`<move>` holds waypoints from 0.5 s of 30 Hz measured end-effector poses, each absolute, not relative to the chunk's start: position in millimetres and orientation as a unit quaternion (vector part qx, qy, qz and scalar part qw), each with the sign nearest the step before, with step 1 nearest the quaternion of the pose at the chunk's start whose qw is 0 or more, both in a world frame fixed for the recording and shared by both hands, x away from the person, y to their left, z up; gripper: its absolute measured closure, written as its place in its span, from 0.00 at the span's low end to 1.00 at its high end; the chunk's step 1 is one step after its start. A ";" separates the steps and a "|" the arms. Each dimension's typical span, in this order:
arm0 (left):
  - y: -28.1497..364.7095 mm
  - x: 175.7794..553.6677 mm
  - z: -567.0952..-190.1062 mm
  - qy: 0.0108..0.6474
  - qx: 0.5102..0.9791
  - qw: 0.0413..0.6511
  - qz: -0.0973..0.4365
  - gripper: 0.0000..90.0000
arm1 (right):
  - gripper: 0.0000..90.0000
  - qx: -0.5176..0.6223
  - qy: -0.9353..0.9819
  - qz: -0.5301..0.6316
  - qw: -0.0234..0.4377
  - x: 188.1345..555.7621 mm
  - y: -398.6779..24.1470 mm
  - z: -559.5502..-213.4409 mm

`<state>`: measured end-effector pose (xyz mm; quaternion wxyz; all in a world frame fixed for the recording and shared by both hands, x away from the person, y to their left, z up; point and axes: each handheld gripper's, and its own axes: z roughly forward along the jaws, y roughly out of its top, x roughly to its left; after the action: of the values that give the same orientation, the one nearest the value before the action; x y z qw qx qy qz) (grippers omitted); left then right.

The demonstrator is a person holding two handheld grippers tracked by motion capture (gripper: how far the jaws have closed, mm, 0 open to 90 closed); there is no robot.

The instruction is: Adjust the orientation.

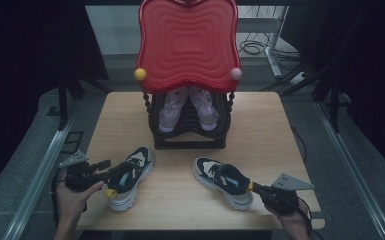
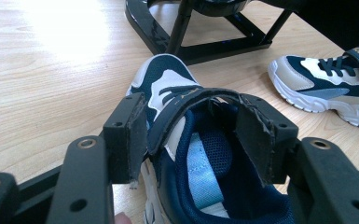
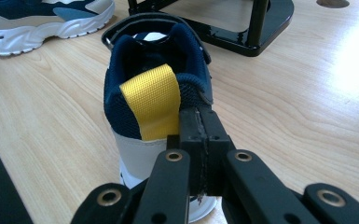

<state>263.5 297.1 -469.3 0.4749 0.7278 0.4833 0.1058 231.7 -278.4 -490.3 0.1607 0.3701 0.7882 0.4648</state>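
red tray (image 1: 187, 45), black rack (image 1: 189, 135), pink shoes (image 1: 187, 107)

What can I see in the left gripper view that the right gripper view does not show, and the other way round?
Left gripper view alone: the left gripper with open jaws on either side of the left sneaker, and its light blue insole.

Right gripper view alone: the right gripper shut, at the heel of the right sneaker, beside its yellow heel tab.

Both: the two sneakers, the wooden table and the base of the black rack.
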 end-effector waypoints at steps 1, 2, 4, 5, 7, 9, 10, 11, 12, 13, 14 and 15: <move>297.1 263.5 -469.3 0.483 0.728 0.475 0.106 0.48 | 1.00 0.370 0.788 0.466 0.160 230.7 -278.2 -490.6; 297.1 263.5 -469.3 0.484 0.728 0.475 0.106 0.48 | 1.00 0.369 0.788 0.466 0.160 229.7 -278.0 -490.9; 296.7 263.7 -469.5 0.483 0.728 0.474 0.105 0.48 | 1.00 0.369 0.788 0.467 0.158 228.3 -277.6 -491.5; 296.5 263.8 -469.6 0.483 0.729 0.474 0.105 0.48 | 1.00 0.369 0.788 0.467 0.159 227.8 -277.6 -491.9; 296.0 263.8 -469.7 0.483 0.729 0.474 0.105 0.48 | 1.00 0.369 0.787 0.468 0.158 227.0 -277.2 -492.1; 296.0 263.8 -469.6 0.483 0.729 0.474 0.105 0.48 | 1.00 0.368 0.788 0.468 0.157 226.0 -276.5 -492.1; 296.1 263.8 -469.6 0.483 0.729 0.474 0.105 0.48 | 1.00 0.367 0.788 0.468 0.156 225.4 -275.9 -492.1; 296.3 263.8 -469.5 0.483 0.729 0.474 0.105 0.48 | 1.00 0.367 0.788 0.470 0.154 225.1 -275.5 -492.1; 296.3 263.8 -469.5 0.483 0.729 0.474 0.105 0.48 | 1.00 0.365 0.788 0.472 0.150 224.6 -274.1 -491.9; 296.4 263.8 -469.6 0.483 0.729 0.474 0.105 0.48 | 1.00 0.362 0.790 0.471 0.149 224.3 -272.8 -491.7; 296.4 263.8 -469.6 0.483 0.729 0.474 0.105 0.48 | 1.00 0.361 0.791 0.470 0.149 223.9 -271.3 -491.6; 296.3 263.7 -469.6 0.483 0.729 0.474 0.105 0.48 | 1.00 0.361 0.792 0.470 0.147 223.6 -270.1 -491.4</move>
<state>263.7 296.3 -469.6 0.4739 0.7287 0.4831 0.1048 223.6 -270.1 -491.4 0.1471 0.3611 0.7919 0.4700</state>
